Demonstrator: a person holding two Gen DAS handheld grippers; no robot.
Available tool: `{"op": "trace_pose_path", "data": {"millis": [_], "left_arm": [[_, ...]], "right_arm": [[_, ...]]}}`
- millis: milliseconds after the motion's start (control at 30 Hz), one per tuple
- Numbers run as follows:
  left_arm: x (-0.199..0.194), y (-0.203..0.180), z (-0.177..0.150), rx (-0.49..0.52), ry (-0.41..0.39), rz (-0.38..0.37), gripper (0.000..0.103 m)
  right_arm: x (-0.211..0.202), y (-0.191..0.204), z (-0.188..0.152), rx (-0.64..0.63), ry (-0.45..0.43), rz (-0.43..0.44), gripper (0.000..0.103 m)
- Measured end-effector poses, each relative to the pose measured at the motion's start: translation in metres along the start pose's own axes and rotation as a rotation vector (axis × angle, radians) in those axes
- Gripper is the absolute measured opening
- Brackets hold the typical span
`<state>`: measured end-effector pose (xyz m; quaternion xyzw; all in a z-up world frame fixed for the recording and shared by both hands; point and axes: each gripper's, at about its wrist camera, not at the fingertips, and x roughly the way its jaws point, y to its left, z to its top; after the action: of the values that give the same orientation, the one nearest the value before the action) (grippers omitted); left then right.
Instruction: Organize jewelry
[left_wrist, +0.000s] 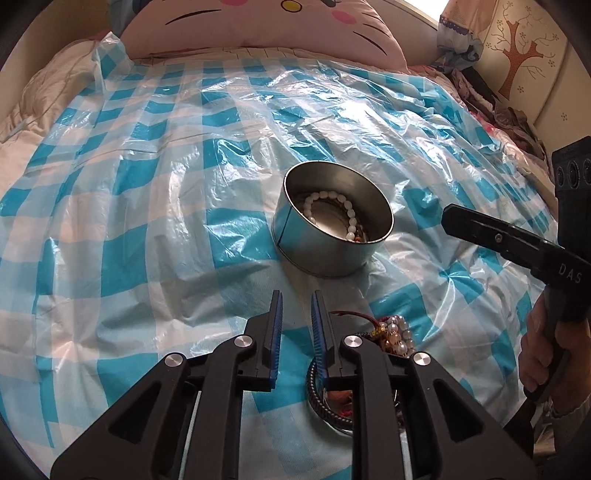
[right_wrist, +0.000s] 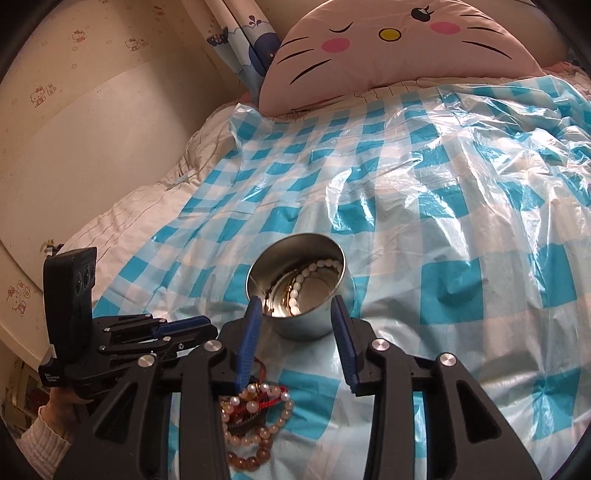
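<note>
A round metal tin (left_wrist: 332, 229) stands on the blue-checked plastic sheet; a white bead bracelet (left_wrist: 332, 206) lies inside it. It also shows in the right wrist view (right_wrist: 299, 291). A heap of pearl and amber bead bracelets (right_wrist: 255, 424) with red cord lies in front of the tin, partly hidden under the grippers; it shows in the left wrist view (left_wrist: 393, 334) too. My left gripper (left_wrist: 296, 295) is open and empty, just left of the heap. My right gripper (right_wrist: 295, 306) is open and empty, fingers astride the tin's near side, above the heap.
A black coiled ring (left_wrist: 317, 395) lies under my left gripper. The plastic sheet (left_wrist: 147, 221) covers a bed. A pink cat-face cushion (right_wrist: 388, 44) stands at the head. A wall (right_wrist: 92, 129) runs along the left; clothes (left_wrist: 509, 118) are piled at the right.
</note>
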<state>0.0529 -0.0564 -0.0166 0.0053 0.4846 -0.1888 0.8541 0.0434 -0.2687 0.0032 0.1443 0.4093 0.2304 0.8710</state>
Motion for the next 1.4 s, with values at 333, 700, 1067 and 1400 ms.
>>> {"op": "trace_pose_path", "data": {"millis": [333,700,1067,1400], "left_arm": [[0.003,-0.015,-0.016,0.029,0.01,0.048,0.023],[0.013,-0.026,-0.02,0.05,0.026,0.069,0.043],[0.022,-0.024,-0.019,0.016,0.033,0.06,0.048],[0.022,-0.034,-0.018,0.057,0.031,0.025,0.002]], "right_arm": [[0.001,0.019,-0.042,-0.095,0.082,-0.038,0.043],[0.01,0.017,-0.061,-0.128,0.145,-0.102,0.043],[0.025,0.021,-0.062,-0.192,0.18,-0.153,0.043],[0.042,0.03,-0.061,-0.331,0.197,-0.379,0.045]]}}
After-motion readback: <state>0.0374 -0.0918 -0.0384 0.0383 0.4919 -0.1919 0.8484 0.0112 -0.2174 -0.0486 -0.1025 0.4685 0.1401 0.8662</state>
